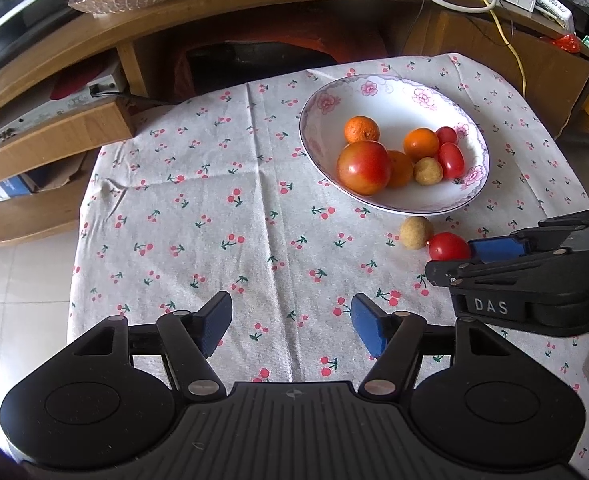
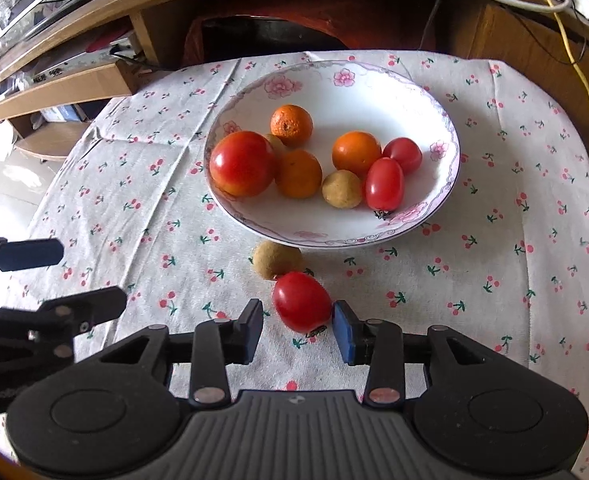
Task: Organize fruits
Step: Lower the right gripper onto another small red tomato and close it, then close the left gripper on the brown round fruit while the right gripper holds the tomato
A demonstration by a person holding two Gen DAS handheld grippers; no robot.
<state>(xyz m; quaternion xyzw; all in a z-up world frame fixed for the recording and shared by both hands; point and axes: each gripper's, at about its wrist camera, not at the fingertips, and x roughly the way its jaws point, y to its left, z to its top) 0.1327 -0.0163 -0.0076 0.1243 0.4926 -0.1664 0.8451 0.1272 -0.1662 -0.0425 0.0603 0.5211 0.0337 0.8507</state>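
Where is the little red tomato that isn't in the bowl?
The cherry tomato lies on the tablecloth just in front of the bowl, beside a small brown fruit, between the open jaws of the right gripper.

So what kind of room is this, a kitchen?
More likely a living room at home: a small table with a cherry-print cloth, a flowered bowl of fruit, and a wooden media cabinet with electronics and cables behind it.

home living room | TV stand (image 1: 54, 136) (wooden) | cherry-print tablecloth (image 1: 214, 208)
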